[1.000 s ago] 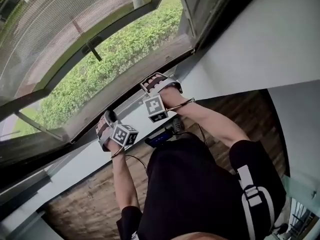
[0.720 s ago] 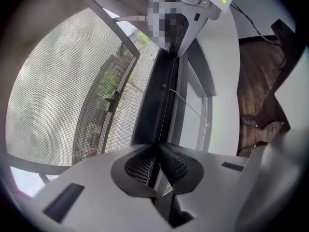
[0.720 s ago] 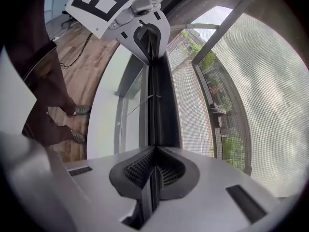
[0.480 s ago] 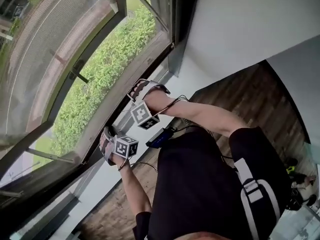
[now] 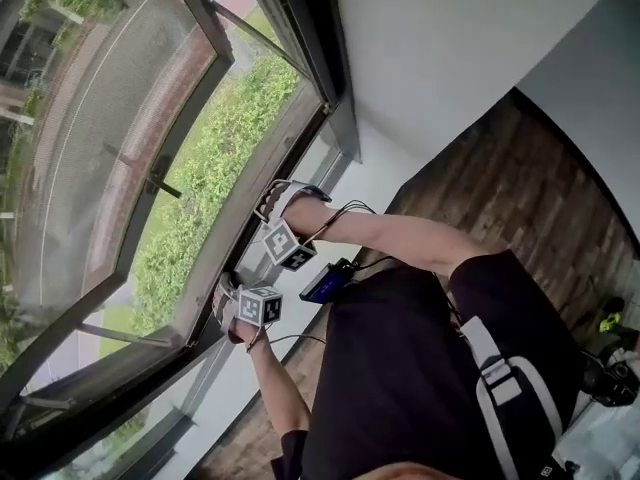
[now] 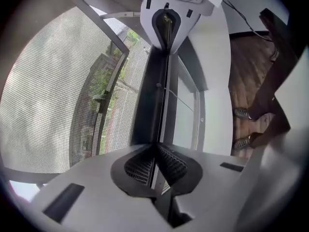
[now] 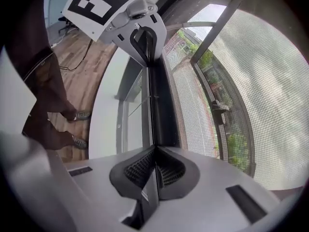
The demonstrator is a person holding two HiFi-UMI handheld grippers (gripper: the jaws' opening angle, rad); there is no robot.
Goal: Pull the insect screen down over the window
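Left gripper view: left gripper (image 6: pixel 155 148) fingers are pinched on the thin lip of the screen's bottom bar (image 6: pixel 150 95), and have just been closing on it. Right gripper (image 7: pixel 155 150) fingers are clamped on the same bar, further along. Beyond the bar, the insect screen (image 6: pixel 48 100) is a fine grey mesh, taut, spread across the window frame (image 5: pixel 318 78) opening. The step looks like final seating at the bottom. The next move likely needs the bar pressed down evenly till it catches, then release.

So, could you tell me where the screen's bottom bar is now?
In the head view, left of centre, the bottom bar runs along the open window's lower edge.
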